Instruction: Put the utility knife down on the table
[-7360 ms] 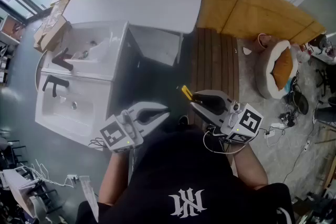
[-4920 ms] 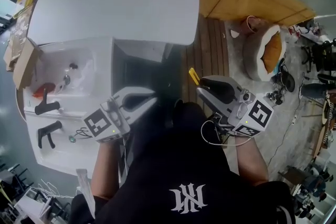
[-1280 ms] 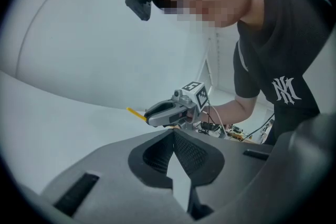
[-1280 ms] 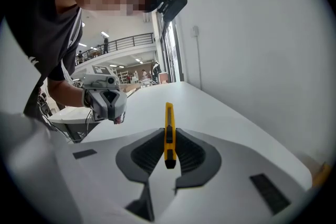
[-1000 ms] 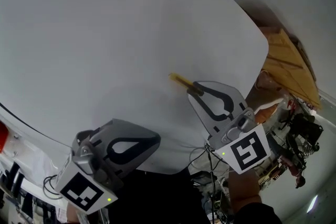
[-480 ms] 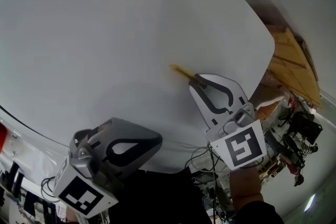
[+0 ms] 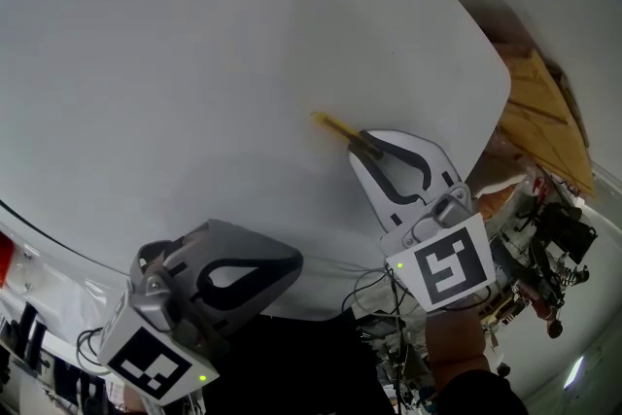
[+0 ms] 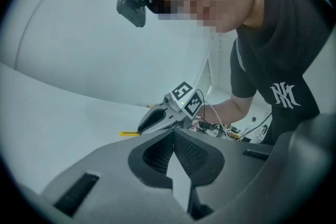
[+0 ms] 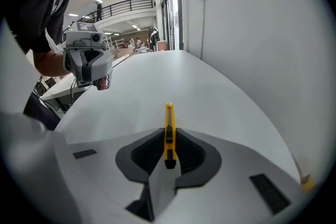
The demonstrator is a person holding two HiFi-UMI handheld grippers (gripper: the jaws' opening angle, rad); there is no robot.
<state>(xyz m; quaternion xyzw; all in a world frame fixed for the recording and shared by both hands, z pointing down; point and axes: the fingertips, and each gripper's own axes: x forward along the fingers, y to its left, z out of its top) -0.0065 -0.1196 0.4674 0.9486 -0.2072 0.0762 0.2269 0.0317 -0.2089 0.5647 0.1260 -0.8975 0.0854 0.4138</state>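
**Operator:** What's nearest me?

**Spotter:** Your left gripper (image 7: pixel 294 259), low at the near edge of the table (image 7: pixel 175 53). Its jaws are pressed together with nothing between them.

**Operator:** And the right one?

**Spotter:** Your right gripper (image 9: pixel 169 132) sits just beyond it, to the right. Its jaws are clamped on the tail end of the utility knife (image 9: pixel 168 119). The yellow body sticks out past the tips and points toward the far left, low over the table. I can't tell whether its front end touches the surface.

**Operator:** How will it handle?

**Spotter:** I'd judge it light, stiff and narrow. Its smooth plastic sides could slip or pivot in your grip. You hold it at the rear, so the front may dip first. Lay it flat along its length before you loosen the jaws. The white top runs on well past it to the far side.
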